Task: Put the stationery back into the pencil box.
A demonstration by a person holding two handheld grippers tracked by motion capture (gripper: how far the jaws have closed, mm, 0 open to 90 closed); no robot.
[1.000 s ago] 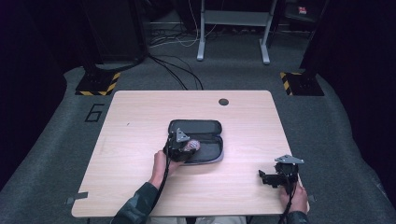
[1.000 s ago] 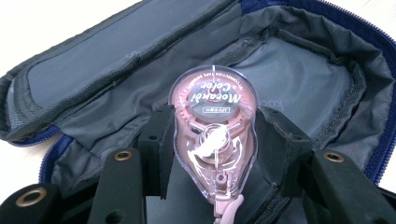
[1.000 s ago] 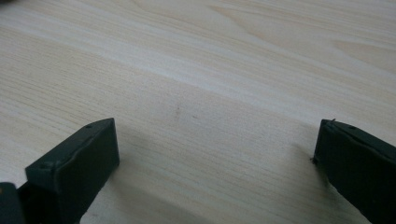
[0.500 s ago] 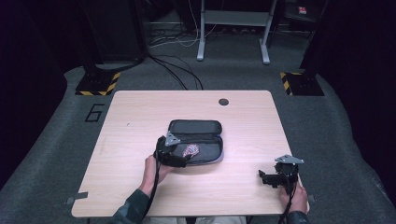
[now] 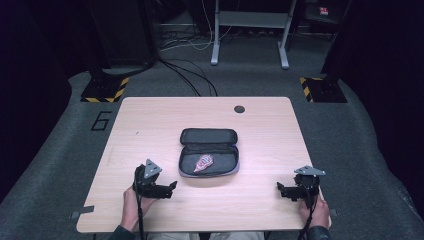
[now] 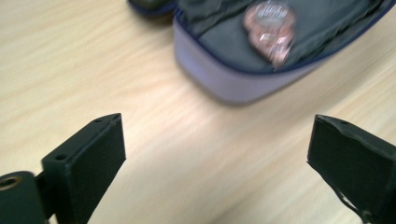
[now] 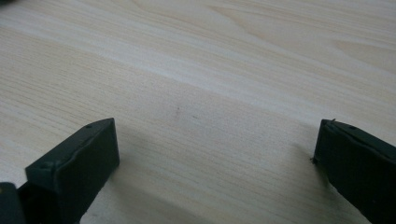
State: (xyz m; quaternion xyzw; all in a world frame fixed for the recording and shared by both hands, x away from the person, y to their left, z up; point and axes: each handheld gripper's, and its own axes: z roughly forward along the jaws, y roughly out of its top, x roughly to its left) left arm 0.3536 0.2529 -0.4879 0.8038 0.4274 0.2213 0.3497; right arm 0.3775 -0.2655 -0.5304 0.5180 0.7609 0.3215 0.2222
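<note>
Pale wood-grain table (image 5: 150, 125) carries an open dark grey zippered fabric case (image 5: 208, 152) at the centre of the high view, with a small pink-and-silver wrapped item (image 5: 203, 162) lying inside its lower half. At lower left of that view the left gripper (image 5: 170, 186) sits just beside the case; its jaws have just been opening and stand wide over bare wood, nothing between them. At lower right the right gripper (image 5: 280, 189) rests well apart, jaws likewise wide and empty.
</note>
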